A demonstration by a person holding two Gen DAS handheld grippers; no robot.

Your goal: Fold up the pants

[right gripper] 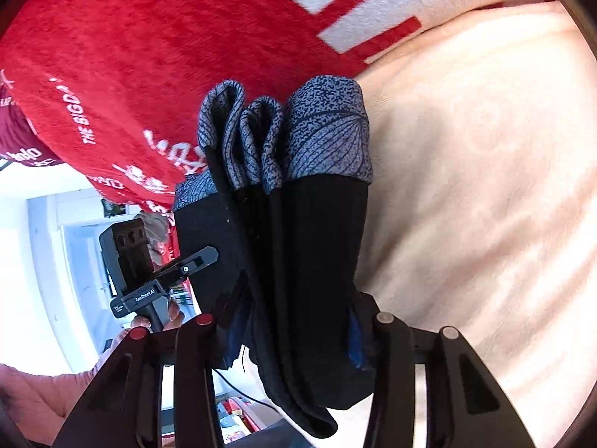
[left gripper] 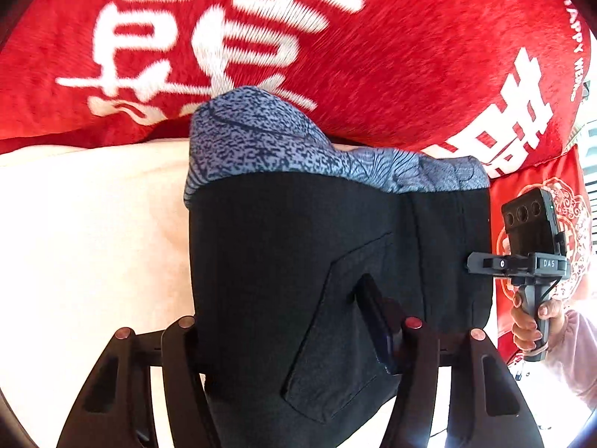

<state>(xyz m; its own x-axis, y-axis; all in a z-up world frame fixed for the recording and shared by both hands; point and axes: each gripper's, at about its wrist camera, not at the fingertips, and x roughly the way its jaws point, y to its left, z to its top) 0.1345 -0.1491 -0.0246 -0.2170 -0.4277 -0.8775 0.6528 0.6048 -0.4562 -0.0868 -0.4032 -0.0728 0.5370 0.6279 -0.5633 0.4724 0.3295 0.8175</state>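
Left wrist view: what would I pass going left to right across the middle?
Cream cloth → black pants with a patterned grey waistband → right gripper touching the pants' edge → red cushion.

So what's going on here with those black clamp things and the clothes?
A person is folding a pair of black pants with a patterned blue-grey waistband, using a hand-held gripper in each hand. The left gripper and the right gripper each have their jaws closed on the fabric. The pants are already doubled into several layers and held up over a cream bedsheet, with a red blanket behind.
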